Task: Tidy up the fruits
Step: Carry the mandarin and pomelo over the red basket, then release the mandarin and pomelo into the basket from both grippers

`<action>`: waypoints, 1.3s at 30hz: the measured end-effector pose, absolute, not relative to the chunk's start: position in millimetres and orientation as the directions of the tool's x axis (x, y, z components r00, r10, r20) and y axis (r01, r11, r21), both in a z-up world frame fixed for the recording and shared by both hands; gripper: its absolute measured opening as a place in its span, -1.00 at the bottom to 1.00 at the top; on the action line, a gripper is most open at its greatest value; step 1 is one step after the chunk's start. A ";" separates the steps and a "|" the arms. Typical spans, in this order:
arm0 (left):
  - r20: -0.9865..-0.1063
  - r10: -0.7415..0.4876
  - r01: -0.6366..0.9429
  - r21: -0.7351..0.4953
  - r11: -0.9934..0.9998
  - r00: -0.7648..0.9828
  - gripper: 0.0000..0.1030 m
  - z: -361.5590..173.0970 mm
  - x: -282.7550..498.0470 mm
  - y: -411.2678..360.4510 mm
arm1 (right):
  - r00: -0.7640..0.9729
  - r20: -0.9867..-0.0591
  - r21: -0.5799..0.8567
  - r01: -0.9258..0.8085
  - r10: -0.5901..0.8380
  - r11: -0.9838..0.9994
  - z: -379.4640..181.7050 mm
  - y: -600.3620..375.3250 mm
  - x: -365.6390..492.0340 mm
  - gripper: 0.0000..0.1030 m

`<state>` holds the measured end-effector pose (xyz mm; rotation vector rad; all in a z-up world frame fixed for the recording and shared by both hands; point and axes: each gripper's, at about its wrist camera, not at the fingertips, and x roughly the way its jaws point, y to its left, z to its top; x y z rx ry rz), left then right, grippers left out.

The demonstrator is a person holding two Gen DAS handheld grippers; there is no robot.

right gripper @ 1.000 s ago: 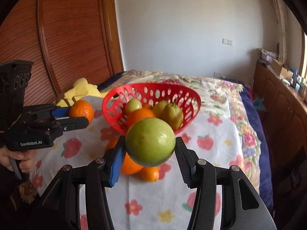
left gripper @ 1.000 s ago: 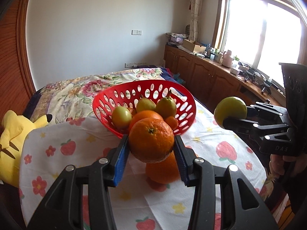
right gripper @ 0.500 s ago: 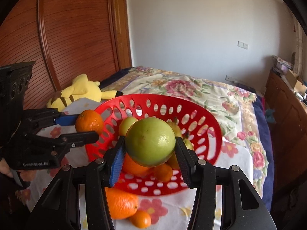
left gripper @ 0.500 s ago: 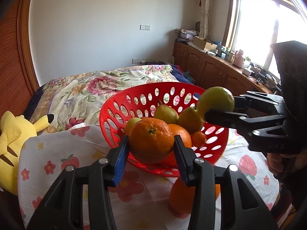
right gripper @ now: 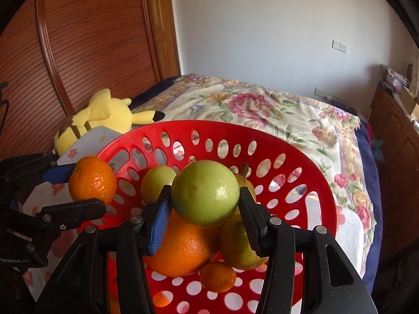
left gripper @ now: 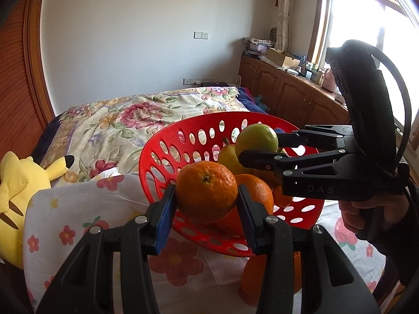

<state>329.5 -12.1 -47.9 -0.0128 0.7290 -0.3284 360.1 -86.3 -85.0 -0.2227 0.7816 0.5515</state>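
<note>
Loose orange (left gripper: 264,274) under the red basket (left gripper: 157,157) mostly hidden behind left gripper (left gripper: 207,206) and rim.

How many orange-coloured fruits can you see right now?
4, maybe more hidden: one held by the left gripper, a large orange and a small one in the red basket, and one on the tablecloth beneath the basket.

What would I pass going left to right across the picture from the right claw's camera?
Left claw holding an orange → yellow plush toy → small green fruit → green fruit in the right claw → red basket's far rim.
</note>
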 end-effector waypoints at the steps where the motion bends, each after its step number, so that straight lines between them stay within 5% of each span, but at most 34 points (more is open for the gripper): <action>1: -0.652 -0.298 0.288 -0.126 0.949 0.697 -0.15 -48.3 330.1 -11.6 | 0.577 -0.720 0.010 -0.547 0.385 0.837 -85.8 -85.5 361.4 0.00; 39: -0.695 -0.284 0.295 -0.107 0.950 0.661 -0.13 -64.3 338.3 -35.4 | 0.658 -0.656 0.048 -0.453 0.370 0.890 -71.4 -129.1 301.1 0.22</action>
